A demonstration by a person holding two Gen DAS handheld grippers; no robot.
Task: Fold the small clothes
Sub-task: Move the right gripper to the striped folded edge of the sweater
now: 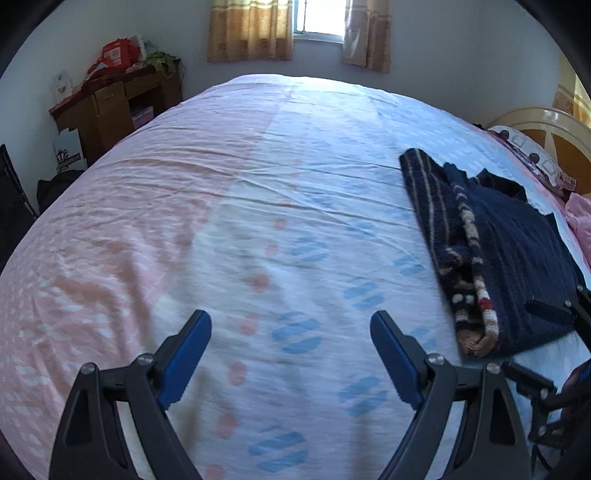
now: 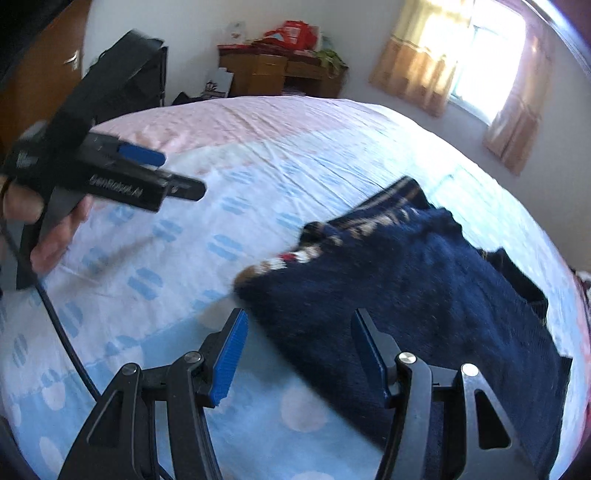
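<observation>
A folded dark navy knit garment [image 1: 491,254] with tan, white and red patterned trim lies on the bed sheet [image 1: 258,206] at the right. My left gripper [image 1: 291,325] is open and empty above bare sheet, left of the garment. My right gripper [image 2: 299,325] is open and empty, its jaws over the near edge of the garment [image 2: 406,288]. In the right wrist view the left gripper [image 2: 170,173] shows at the upper left, held in a hand, apart from the garment. Part of the right gripper [image 1: 550,314] shows at the right edge of the left wrist view.
The bed has a pink, white and blue patterned sheet. A wooden desk [image 1: 110,107] with red bags stands by the far wall. A curtained window [image 1: 317,22] is at the back. A pillow and headboard [image 1: 535,147] are at the right. A black cable [image 2: 62,332] hangs at the left.
</observation>
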